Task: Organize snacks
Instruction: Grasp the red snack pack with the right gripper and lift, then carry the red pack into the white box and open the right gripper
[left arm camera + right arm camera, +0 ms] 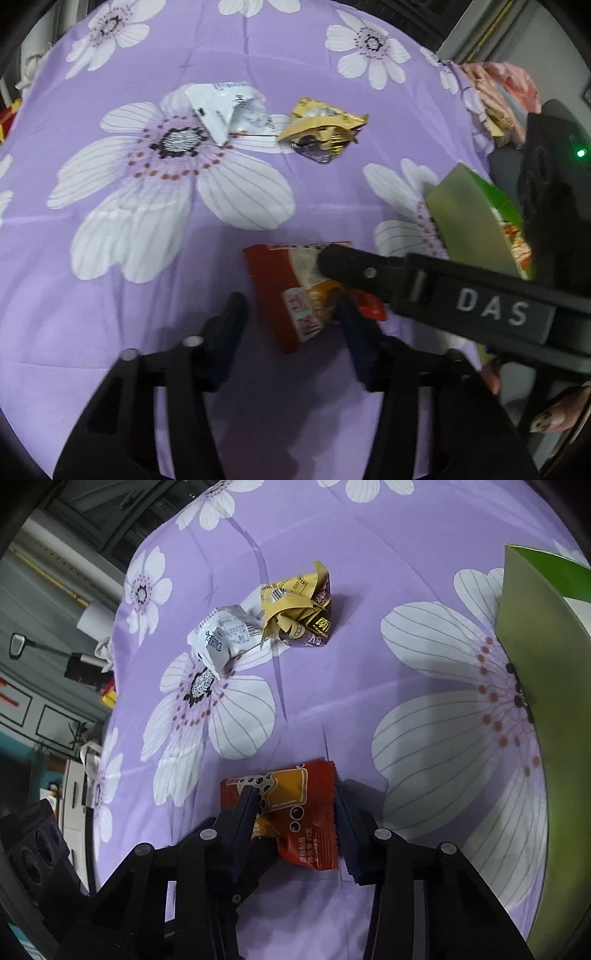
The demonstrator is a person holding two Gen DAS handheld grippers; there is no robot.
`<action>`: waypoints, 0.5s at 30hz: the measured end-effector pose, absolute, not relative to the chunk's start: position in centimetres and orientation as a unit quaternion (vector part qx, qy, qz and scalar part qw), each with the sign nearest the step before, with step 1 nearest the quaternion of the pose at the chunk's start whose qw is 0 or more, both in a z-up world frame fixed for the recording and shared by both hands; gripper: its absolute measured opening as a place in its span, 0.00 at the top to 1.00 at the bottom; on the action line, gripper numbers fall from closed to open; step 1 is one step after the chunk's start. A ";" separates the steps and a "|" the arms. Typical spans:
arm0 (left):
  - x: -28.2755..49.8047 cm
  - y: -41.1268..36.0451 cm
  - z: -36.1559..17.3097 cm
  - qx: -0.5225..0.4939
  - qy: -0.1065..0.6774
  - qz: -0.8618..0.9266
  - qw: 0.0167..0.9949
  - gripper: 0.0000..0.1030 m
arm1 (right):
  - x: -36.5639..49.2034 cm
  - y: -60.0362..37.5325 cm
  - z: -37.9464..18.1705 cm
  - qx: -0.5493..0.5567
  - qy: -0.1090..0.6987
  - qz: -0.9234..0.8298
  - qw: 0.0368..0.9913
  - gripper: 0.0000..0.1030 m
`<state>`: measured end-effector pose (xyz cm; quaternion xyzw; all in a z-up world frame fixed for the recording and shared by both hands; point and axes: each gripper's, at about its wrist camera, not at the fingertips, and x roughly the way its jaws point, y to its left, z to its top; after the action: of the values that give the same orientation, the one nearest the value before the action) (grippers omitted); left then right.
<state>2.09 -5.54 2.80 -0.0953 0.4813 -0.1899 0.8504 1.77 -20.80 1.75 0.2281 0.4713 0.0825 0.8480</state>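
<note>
While the red snack packet (291,812) lies on the floral cloth (332,701), it is pinched by the right gripper (295,812); the left gripper (291,314) stands unclosed beside it. A lift toward the green box (535,664) is called for.

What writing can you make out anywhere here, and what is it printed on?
"DAS": on the right hand-held gripper.
"NANFAN…", cut off: on the yellow wrapper.
"20" among small Chinese print: on the red packet.
White wrapper: cursive word and table, too blurred to read.
</note>
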 end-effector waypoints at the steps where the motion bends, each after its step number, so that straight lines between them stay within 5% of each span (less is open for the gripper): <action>1: 2.1 -5.6 2.8 -0.101 0.482 -0.192 0.849 0.60 | 1.7 -20.8 1.7 0.227 0.471 0.080 0.848 0.59; 15: 0.6 -8.1 8.4 -0.086 0.409 -0.211 0.884 0.61 | -2.2 -22.2 8.2 0.200 0.386 0.066 0.898 0.59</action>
<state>0.64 -8.07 8.38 -0.0860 0.4090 -0.2110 0.8836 -2.23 -22.25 8.16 0.1997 0.3859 0.0662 0.8982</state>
